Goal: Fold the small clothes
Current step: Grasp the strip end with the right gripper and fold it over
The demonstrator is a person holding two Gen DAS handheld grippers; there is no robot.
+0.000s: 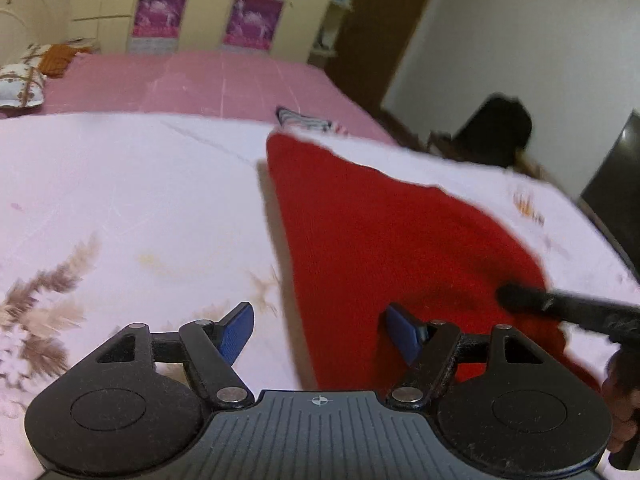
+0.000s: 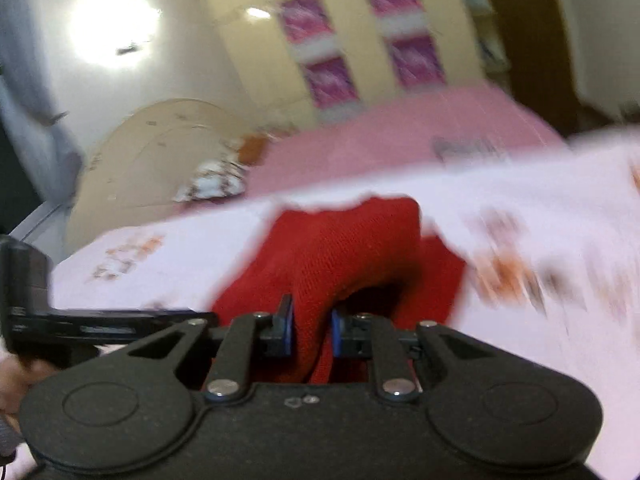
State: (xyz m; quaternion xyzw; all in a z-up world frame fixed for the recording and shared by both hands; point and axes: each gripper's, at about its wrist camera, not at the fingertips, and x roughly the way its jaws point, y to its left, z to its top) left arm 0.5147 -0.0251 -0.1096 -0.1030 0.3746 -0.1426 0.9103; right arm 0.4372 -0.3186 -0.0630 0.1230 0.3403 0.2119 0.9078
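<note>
A red knitted garment (image 1: 392,248) lies spread on a white floral sheet (image 1: 120,200) on the bed. My left gripper (image 1: 318,330) is open, its blue pads apart, hovering at the garment's near left edge and holding nothing. My right gripper (image 2: 312,330) is shut on a bunched fold of the red garment (image 2: 344,248) and lifts it off the sheet. In the left wrist view the right gripper's black finger (image 1: 560,304) reaches onto the garment from the right.
A pink bedspread (image 1: 200,80) lies beyond the white sheet, with pillows (image 1: 20,84) at the far left. A striped cloth item (image 1: 304,120) lies behind the red garment. A wardrobe (image 1: 200,4) stands behind the bed. The bed's right edge drops off near a dark object (image 1: 496,128).
</note>
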